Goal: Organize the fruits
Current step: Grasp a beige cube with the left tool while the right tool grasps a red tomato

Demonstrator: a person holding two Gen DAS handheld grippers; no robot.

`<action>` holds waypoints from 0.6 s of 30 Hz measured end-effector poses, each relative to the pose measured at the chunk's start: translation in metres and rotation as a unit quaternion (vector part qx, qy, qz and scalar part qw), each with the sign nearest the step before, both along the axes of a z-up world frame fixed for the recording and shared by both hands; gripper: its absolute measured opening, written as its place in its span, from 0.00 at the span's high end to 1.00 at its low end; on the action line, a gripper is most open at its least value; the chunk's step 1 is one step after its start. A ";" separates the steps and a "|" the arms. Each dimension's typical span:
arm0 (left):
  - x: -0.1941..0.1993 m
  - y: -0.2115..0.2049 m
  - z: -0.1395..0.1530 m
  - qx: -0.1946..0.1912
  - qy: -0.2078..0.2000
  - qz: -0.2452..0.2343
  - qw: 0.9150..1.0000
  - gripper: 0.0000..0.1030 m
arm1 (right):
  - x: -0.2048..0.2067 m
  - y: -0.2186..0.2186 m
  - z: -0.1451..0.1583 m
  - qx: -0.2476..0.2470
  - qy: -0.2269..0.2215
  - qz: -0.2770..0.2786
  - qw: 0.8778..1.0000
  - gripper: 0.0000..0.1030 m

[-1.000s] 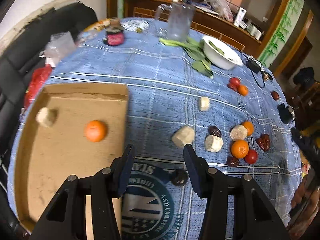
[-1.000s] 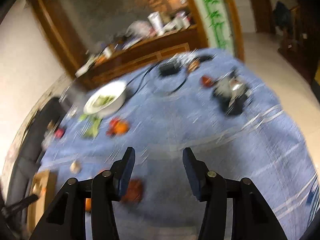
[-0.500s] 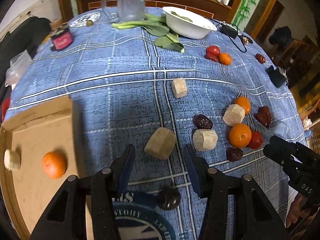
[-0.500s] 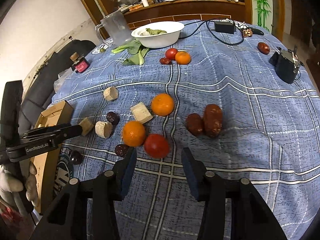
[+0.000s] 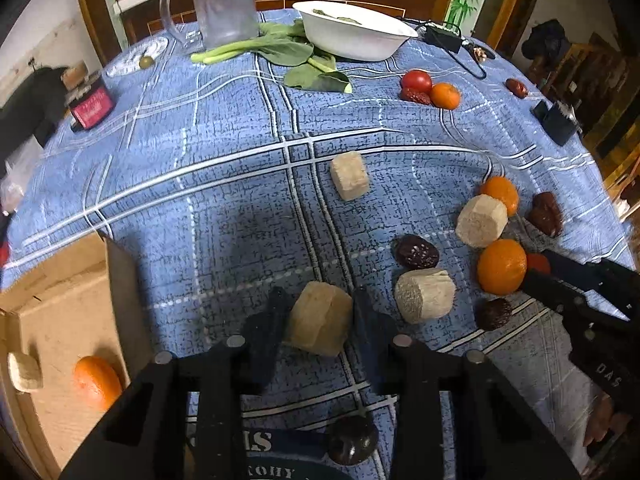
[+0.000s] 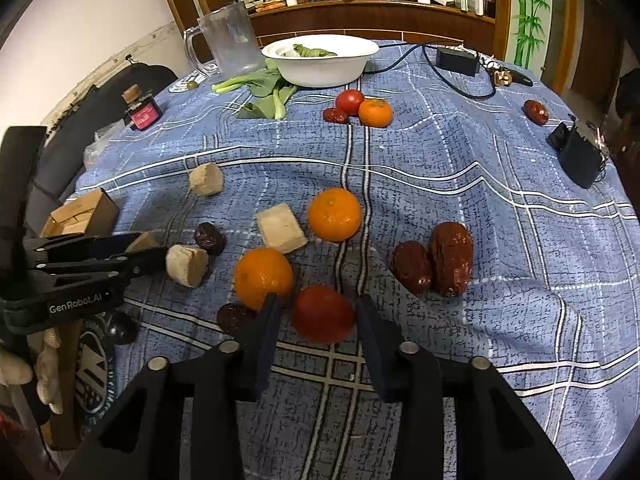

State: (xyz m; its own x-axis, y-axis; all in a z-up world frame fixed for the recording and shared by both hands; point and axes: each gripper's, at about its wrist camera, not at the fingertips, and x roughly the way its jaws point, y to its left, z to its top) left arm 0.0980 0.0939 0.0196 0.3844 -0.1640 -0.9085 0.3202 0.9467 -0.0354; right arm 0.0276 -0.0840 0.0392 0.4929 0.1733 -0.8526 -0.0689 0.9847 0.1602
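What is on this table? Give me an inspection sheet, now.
Surface: rumpled blue tablecloth.
Job's things: tan block, tomato, oranges, dates loose; cardboard box holds another orange.
Clutter: white bowl, greens, jug.
Grippers: left gripper jaws just closed onto the tan block; right gripper jaws closing around the tomato, gap left.
Cables: black adapter with cord by the bowl.
Surroundings: cluttered wooden sideboard.

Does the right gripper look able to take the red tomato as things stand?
Probably yes: the right gripper has just been closing with the red tomato between its fingers, though the orange crowds one finger.
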 end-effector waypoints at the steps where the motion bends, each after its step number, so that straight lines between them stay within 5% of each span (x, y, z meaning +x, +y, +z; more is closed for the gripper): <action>1: -0.001 0.000 0.000 0.001 -0.002 0.000 1.000 0.69 | 0.000 -0.001 0.000 0.003 0.001 -0.002 1.000 0.66; 11: -0.020 0.020 0.031 -0.052 -0.014 0.032 0.998 0.69 | -0.015 -0.008 0.017 0.041 0.005 -0.019 0.999 0.67; 18: -0.047 0.083 0.062 -0.085 -0.026 0.099 0.991 0.69 | -0.022 0.033 0.052 0.075 -0.007 0.027 0.997 0.66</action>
State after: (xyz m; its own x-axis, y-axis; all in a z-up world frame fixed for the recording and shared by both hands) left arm 0.0511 0.1772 0.0814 0.4698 -0.2297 -0.8524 0.1349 0.9729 -0.1879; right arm 0.0054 -0.0511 0.0913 0.4914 0.3251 -0.8080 -0.1239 0.9444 0.3046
